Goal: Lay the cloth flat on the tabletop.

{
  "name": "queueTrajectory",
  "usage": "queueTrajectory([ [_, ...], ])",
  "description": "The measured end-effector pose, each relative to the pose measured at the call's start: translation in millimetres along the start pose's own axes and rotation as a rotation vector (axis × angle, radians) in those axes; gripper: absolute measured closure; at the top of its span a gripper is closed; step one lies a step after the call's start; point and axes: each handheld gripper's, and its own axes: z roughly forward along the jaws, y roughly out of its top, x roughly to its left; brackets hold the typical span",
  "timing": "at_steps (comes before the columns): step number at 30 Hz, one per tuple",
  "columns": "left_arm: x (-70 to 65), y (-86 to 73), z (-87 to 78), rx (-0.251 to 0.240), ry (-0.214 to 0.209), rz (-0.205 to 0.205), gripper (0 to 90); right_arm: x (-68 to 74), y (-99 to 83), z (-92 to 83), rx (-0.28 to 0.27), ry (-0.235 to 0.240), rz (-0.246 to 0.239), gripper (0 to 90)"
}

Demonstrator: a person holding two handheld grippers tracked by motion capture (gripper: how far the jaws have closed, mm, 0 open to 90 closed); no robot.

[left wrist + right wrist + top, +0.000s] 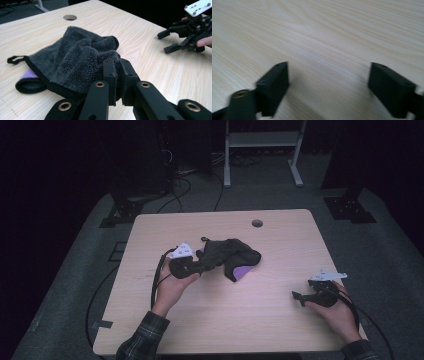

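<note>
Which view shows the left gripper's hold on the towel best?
The left gripper view: its jaws stand nearly together on a fold of the dark grey towel, with the pile bunched at the fingertips. The high view shows the left gripper at the towel's edge, but too small to judge the pinch. The right gripper view faces bare table.

Dark grey towel [75, 55], purple underside

A light wooden desk [280, 310] stands on grey floor [390, 255] in a dark room, a white frame [262, 140] behind it.
</note>
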Motion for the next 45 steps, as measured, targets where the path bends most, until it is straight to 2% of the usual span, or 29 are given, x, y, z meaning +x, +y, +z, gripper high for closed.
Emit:
queueTrajectory([
  [3, 0.3, 0.3, -3.3, -0.005, -0.003, -0.005, 85.1, 0.4, 2.8, -2.4, -0.001, 0.033, 0.02, 36.4],
  [5, 1.2, 0.4, -3.5, -0.007, -0.006, -0.008, 85.2, 2.9, 7.6, -3.8, -0.007, 0.06, 0.027, 41.0],
  [7, 2.2, 0.6, -3.5, -0.01, -0.007, -0.01, 85.2, 8.5, 14.2, -5.6, -0.032, 0.084, 0.011, 45.0],
  [9, 2.6, 0.8, -3.9, -0.014, -0.008, -0.015, 85.2, 15.3, 22.3, -5.8, -0.057, 0.104, -0.003, 46.4],
  [15, 5.8, 2.3, -5.4, -0.032, -0.004, -0.022, 85.2, 39.6, 48.3, 5.9, -0.079, 0.182, -0.033, 49.1],
  [19, 6.8, 3.5, -4.7, -0.039, -0.009, -0.026, 85.2, 62.1, 66.9, 19.7, -0.086, 0.226, -0.082, 48.6],
  [22, 6.2, 3.8, -4.2, -0.036, -0.01, -0.023, 85.2, 78.0, 79.1, 32.3, -0.084, 0.258, -0.104, 47.7],
  [23, 6.2, 3.8, -4.2, -0.036, -0.01, -0.023, 85.2, 78.0, 79.1, 32.3, -0.084, 0.258, -0.104, 47.7],
  [24, 6.0, 3.7, -3.8, -0.035, -0.012, -0.024, 85.2, 87.5, 87.3, 41.1, -0.085, 0.271, -0.119, 47.3],
  [26, 5.9, 3.4, -3.1, -0.033, -0.018, -0.024, 85.2, 93.1, 92.0, 48.1, -0.095, 0.284, -0.117, 47.7],
  [29, 5.1, 3.4, -1.9, -0.03, -0.02, -0.021, 85.2, 101.7, 98.6, 60.6, -0.072, 0.285, -0.132, 47.7],
  [35, 4.4, 3.5, -1.7, -0.031, -0.021, -0.023, 85.2, 115.1, 108.8, 82.4, -0.073, 0.291, -0.147, 48.0],
  [40, 4.4, 3.5, -1.3, -0.032, -0.023, -0.018, 85.3, 128.0, 111.9, 99.7, -0.03, 0.27, -0.197, 47.6],
  [43, 3.4, 3.8, -1.6, -0.032, -0.024, -0.02, 85.3, 130.2, 114.2, 106.1, -0.015, 0.239, -0.225, 57.7],
  [45, 3.2, 3.7, -1.8, -0.035, -0.024, -0.022, 85.3, 129.5, 114.7, 108.5, -0.007, 0.234, -0.217, 64.9],
])
